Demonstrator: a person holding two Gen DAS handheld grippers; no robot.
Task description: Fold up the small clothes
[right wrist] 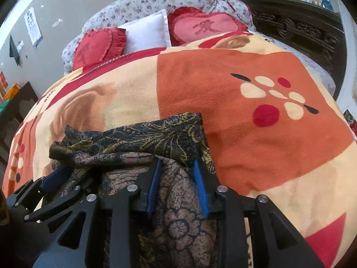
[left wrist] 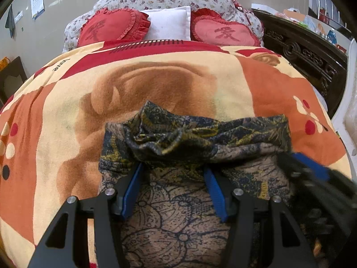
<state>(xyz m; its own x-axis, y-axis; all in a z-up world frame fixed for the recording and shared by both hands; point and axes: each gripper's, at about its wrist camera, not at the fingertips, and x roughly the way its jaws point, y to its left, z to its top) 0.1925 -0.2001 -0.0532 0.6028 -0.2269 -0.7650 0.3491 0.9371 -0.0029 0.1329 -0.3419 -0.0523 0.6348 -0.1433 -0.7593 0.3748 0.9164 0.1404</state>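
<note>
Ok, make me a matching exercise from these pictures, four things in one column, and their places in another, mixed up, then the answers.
Things:
1. dark floral patterned garment
2. white square pillow
3. dark carved wooden cabinet
4. orange and cream fleece blanket

Places:
A. between two red heart-shaped cushions
B. spread across the bed
C. beside the bed, far right
D. bunched on the blanket, under both grippers' jaws

Pairs: 1-D, 2-A, 3-C, 4-B
</note>
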